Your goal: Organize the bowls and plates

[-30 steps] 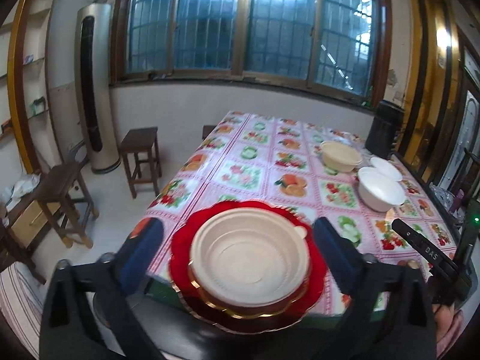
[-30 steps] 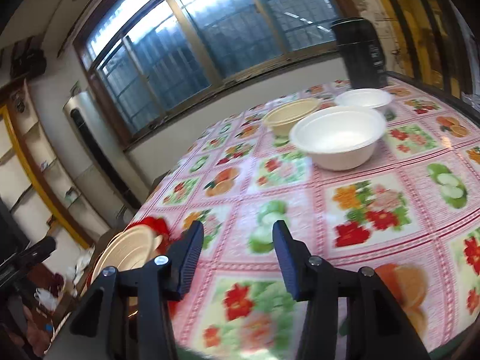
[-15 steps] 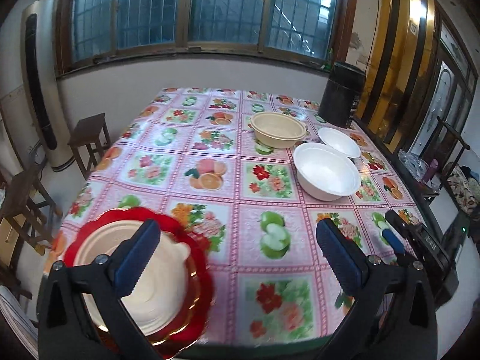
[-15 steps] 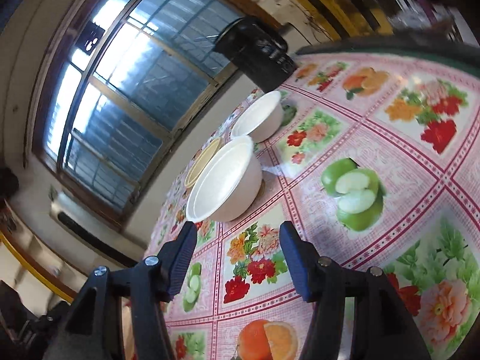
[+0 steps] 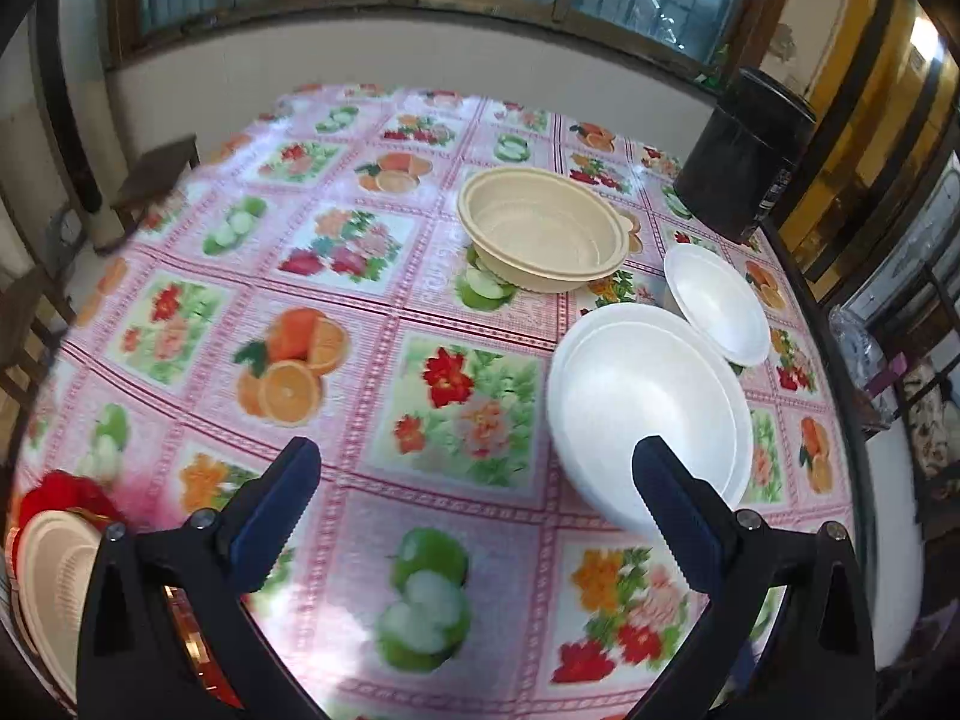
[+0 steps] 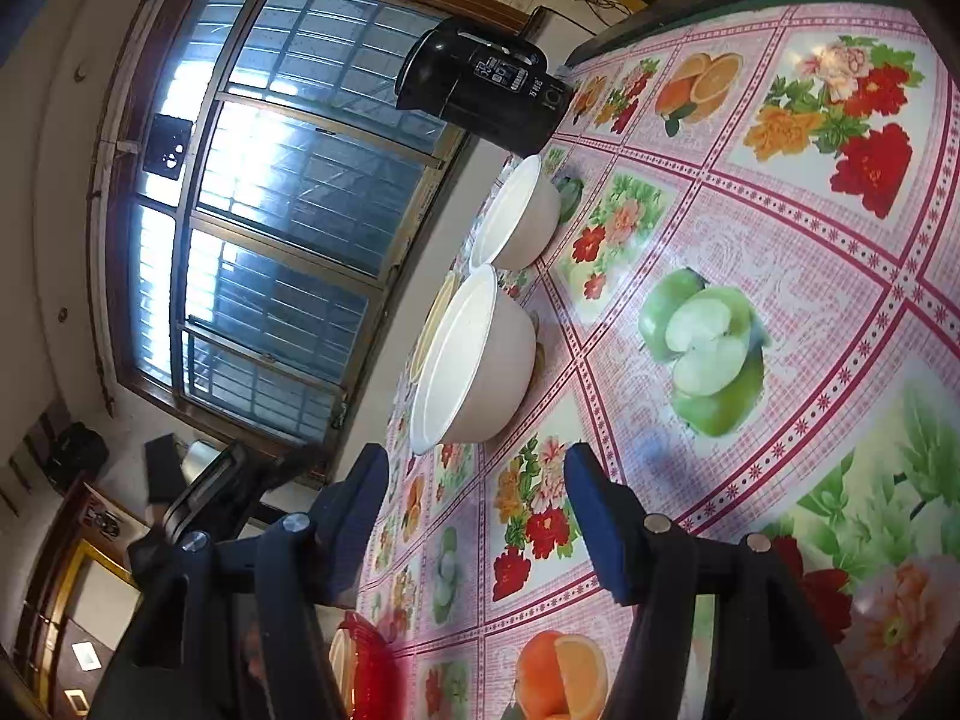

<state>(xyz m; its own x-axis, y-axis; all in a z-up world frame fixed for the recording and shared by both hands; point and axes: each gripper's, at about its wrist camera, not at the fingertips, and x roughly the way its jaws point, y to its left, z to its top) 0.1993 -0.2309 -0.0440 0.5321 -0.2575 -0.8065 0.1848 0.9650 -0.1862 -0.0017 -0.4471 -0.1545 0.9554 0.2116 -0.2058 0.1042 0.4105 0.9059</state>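
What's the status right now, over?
Left gripper open, empty. Right gripper opening, empty, facing big white bowl. Small white bowl, tan bowl beyond. Nothing in the way.

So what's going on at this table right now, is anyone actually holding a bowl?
No. A person is sorting dishes with two handheld grippers, and neither holds anything. The left gripper is open above the tablecloth, beside the large white bowl. The right gripper, tilted sideways, is opening toward that bowl. A beige bowl and small white bowl sit beyond.
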